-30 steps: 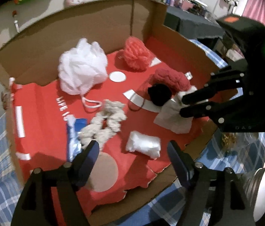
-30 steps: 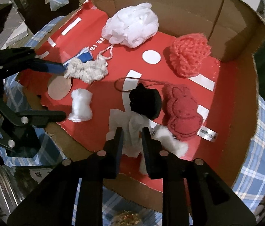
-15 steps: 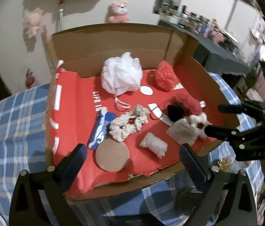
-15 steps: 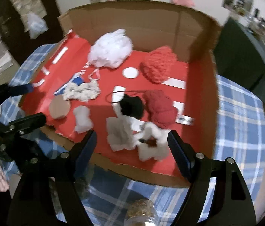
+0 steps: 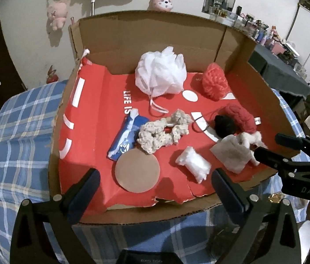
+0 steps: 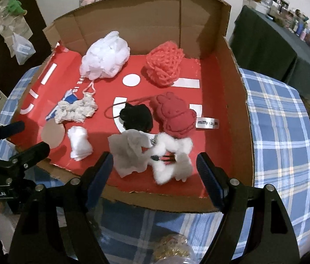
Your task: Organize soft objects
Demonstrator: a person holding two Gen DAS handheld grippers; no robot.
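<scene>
A cardboard box (image 5: 166, 44) with a red floor holds the soft things: a white bath pouf (image 5: 161, 72), a coral mesh sponge (image 5: 215, 82), a red bunny plush (image 6: 174, 115), a black pompom (image 6: 136, 116), a cream scrunchie (image 5: 162, 132), a white wad (image 5: 193, 164), a grey-white cloth (image 6: 128, 151) and a white fluffy piece (image 6: 171, 154). My left gripper (image 5: 155, 189) is open and empty at the box's front edge. My right gripper (image 6: 155, 176) is open and empty, just in front of the cloth and fluffy piece.
A blue packet (image 5: 125, 138) and a tan disc (image 5: 137, 171) lie on the box floor. The box stands on a blue plaid tablecloth (image 6: 280, 132). A jar lid (image 6: 172, 250) sits below the right gripper. Plush toys hang on the wall (image 5: 56, 15).
The right gripper let go of the grey-white cloth, opened wide and pulled back. The left gripper also drew back and up, out of the box, staying open.
</scene>
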